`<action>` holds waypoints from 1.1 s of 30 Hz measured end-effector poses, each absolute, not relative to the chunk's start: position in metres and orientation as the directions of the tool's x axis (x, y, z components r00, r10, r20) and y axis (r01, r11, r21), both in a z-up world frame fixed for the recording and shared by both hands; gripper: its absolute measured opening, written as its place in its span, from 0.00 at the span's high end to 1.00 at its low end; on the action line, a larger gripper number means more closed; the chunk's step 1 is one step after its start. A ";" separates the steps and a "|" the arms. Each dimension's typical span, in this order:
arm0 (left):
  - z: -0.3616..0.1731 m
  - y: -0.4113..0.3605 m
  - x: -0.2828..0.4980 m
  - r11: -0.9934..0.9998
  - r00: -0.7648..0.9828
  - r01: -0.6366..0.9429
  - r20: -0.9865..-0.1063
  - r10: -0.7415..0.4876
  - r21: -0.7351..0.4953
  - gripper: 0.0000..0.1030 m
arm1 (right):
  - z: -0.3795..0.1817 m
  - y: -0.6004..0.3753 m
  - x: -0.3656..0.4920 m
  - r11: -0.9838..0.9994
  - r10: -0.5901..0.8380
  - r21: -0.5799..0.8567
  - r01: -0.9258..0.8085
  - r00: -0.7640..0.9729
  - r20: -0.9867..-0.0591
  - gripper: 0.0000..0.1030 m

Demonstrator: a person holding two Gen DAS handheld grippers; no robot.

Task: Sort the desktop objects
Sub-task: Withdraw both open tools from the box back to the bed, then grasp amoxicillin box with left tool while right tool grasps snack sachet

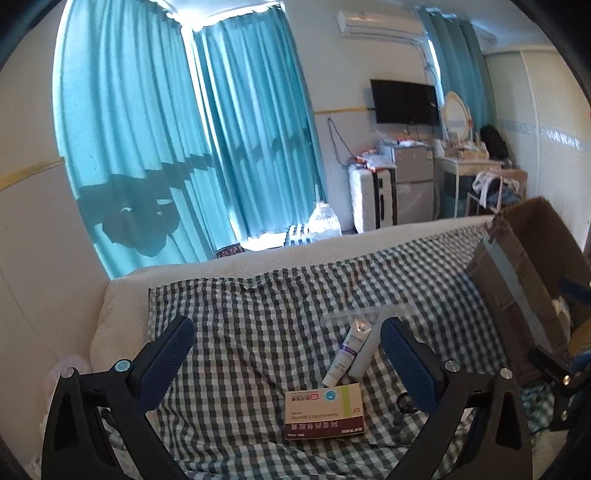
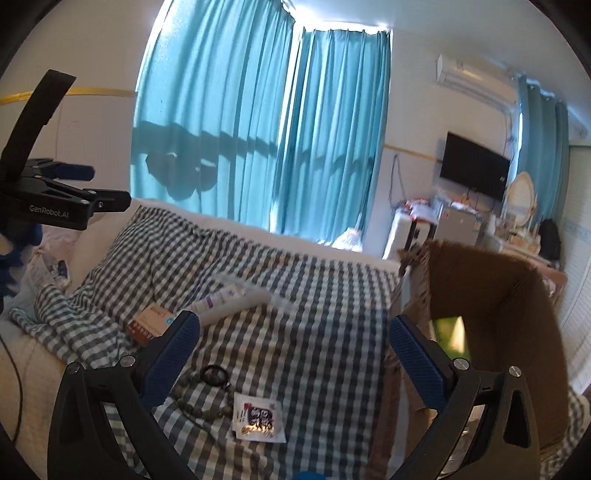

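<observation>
Cardboard box walls off frame right; checkered cloth mid-frame lies bare. Left claw gapes over medicine box; right claw gapes, probably empty.

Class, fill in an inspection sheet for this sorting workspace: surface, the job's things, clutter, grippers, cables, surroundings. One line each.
Surface: checked cloth spread over a white bed, wrinkled.
Job's things: medicine box, two tubes side by side, clear comb, bead bracelet, black hair tie, small sachet; cardboard box open at the right edge of the bed.
Clutter: papers beside the cloth.
Grippers: left gripper open, empty; right gripper open, empty.
Cables: thin dark cable over the bed edge.
Surroundings: teal curtains, wall television, air conditioner.
</observation>
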State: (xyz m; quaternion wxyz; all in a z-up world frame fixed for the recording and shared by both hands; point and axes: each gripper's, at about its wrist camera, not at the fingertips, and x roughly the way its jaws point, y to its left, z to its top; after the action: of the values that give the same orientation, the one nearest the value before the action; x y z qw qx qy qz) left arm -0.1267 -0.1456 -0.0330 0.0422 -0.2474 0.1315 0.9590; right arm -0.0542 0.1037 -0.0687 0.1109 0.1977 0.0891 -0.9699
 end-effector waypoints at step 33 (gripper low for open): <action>-0.258 -0.103 -0.221 -0.460 -0.362 -0.822 -0.932 -0.030 0.334 0.05 | -0.197 0.090 -0.132 -0.933 -0.174 -0.070 0.352 -0.615 -0.769 0.08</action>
State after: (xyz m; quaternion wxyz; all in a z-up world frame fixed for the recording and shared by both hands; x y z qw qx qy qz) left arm -0.2205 -0.1030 -0.2578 0.2826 -0.4891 0.4358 0.7007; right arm -0.1323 0.0895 -0.1969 0.1475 0.4130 0.1074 -0.8923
